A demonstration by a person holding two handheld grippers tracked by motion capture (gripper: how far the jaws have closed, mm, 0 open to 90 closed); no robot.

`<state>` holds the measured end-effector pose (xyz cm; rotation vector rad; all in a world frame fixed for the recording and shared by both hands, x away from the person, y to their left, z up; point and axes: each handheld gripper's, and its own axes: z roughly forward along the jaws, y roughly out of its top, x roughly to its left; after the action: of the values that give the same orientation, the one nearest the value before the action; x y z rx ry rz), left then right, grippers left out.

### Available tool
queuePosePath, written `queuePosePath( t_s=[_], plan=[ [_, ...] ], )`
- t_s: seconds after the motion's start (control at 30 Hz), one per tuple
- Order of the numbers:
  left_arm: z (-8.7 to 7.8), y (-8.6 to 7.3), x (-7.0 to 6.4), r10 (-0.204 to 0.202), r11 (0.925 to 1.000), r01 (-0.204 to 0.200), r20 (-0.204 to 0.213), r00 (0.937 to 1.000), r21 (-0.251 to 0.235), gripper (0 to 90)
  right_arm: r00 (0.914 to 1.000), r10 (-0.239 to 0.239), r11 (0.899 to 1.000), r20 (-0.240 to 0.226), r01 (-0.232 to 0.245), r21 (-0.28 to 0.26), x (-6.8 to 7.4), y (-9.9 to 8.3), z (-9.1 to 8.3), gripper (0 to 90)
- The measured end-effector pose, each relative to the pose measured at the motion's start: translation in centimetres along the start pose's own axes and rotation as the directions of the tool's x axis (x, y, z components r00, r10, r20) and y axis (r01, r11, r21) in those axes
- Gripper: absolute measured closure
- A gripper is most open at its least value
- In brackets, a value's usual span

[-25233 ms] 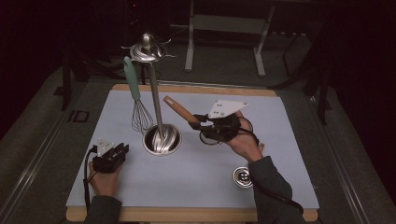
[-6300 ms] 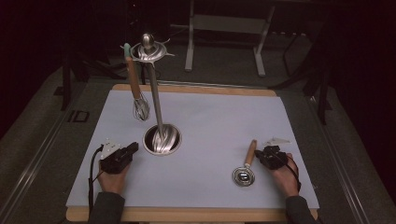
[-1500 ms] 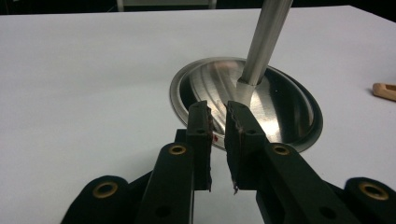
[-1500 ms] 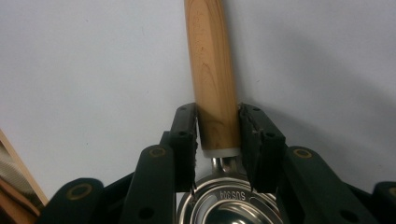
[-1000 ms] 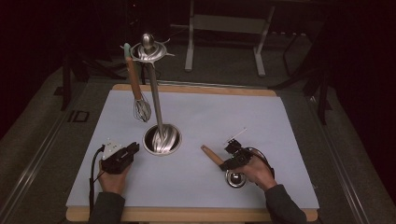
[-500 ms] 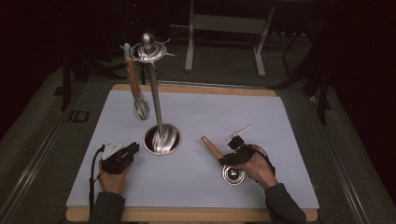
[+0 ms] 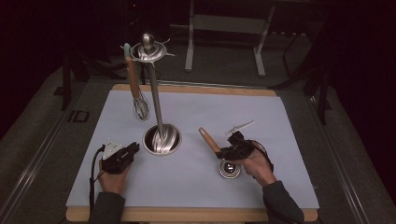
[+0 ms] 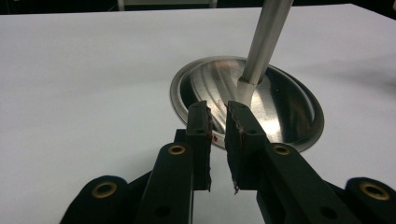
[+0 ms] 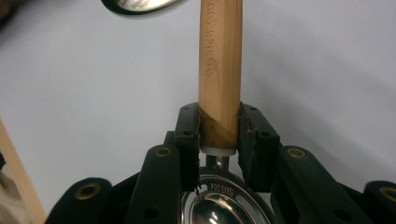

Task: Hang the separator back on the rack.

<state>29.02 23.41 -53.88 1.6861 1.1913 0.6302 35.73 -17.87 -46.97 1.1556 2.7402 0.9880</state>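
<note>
Wooden handle (image 9: 219, 79) of the strainer, clamped in the right gripper (image 9: 219, 135), slants up-left toward the stand's base (image 7: 162, 139)

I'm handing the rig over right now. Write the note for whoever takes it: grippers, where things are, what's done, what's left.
Right gripper: shut on the wooden handle of the strainer, near the handle's bowl end; the bowl lies low near the mat.
Left gripper: jaws nearly closed, holding nothing, resting on the mat by the stand's base.
Whisk already hangs from the stand's top ring.
Likely left: lift the strainer and hang it on the ring too; steady the stand with the left gripper if it wobbles.
</note>
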Motion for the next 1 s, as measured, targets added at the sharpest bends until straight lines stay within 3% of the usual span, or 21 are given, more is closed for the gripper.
queuePosePath(
  t_s=[0.3, 0.47, 0.73, 0.9, 0.93, 1.0],
  plan=[
    [0.0, 0.0, 0.0, -0.001, 1.0, 0.001, 0.001, 1.0, -0.001, 80.6, 0.9981, -0.057, 0.996, -0.024, 0.056, -0.071, 0.6, 1.0, -0.6, 70.9],
    [0.0, 0.0, 0.0, -0.001, 1.0, 0.001, 0.0, 1.0, -0.001, 80.6, 0.9933, -0.112, 0.99, -0.031, 0.108, -0.096, 0.9, 1.4, -0.7, 70.9],
    [0.0, 0.0, 0.0, -0.001, 1.0, 0.001, 0.0, 1.0, -0.002, 80.6, 0.9888, -0.147, 0.979, -0.024, 0.142, -0.144, 0.8, 2.4, -1.3, 70.9],
    [0.0, 0.0, 0.0, 0.0, 1.0, 0.0, -0.001, 1.0, -0.002, 80.6, 0.9864, -0.164, 0.972, -0.011, 0.16, -0.174, 0.7, 2.8, -2.0, 70.9],
    [0.0, 0.0, 0.0, -0.001, 1.0, 0.001, -0.001, 1.0, -0.002, 80.7, 0.9841, -0.178, 0.964, -0.003, 0.174, -0.201, 0.7, 3.2, -2.5, 71.0],
    [0.0, 0.0, 0.0, -0.002, 1.0, 0.002, -0.001, 1.0, -0.002, 80.7, 0.9822, -0.188, 0.959, -0.002, 0.183, -0.218, 0.7, 3.4, -2.9, 71.0]
  ],
)
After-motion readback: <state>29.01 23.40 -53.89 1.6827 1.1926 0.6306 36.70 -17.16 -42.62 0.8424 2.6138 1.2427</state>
